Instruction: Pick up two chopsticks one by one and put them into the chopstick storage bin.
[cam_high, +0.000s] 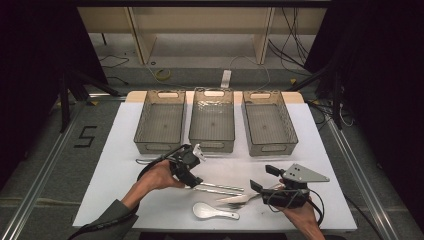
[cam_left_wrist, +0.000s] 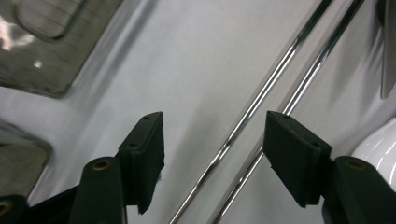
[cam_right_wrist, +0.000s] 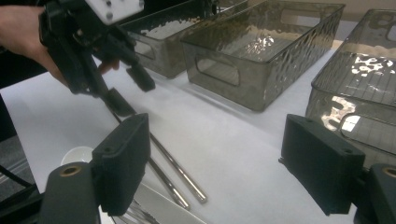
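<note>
Two metal chopsticks (cam_high: 220, 188) lie side by side on the white table (cam_high: 120, 175), left of centre. My left gripper (cam_high: 192, 175) reaches down over their left end. In the left gripper view both chopsticks (cam_left_wrist: 261, 93) run between the jaws of my left gripper (cam_left_wrist: 212, 130), with a gap on each side and neither pad touching them. My right gripper (cam_high: 264, 178) hovers at the right front, jaws wide apart with nothing between them. The right gripper view looks past my right gripper (cam_right_wrist: 215, 140) at the chopsticks (cam_right_wrist: 180, 172) and the left gripper (cam_right_wrist: 128, 91).
Three grey see-through bins stand in a row at the back: left (cam_high: 155, 146), middle (cam_high: 212, 145), right (cam_high: 274, 147). A white ceramic spoon (cam_high: 212, 211) lies near the front edge. A fork and another piece of metal cutlery (cam_high: 240, 200) lie beside my right gripper.
</note>
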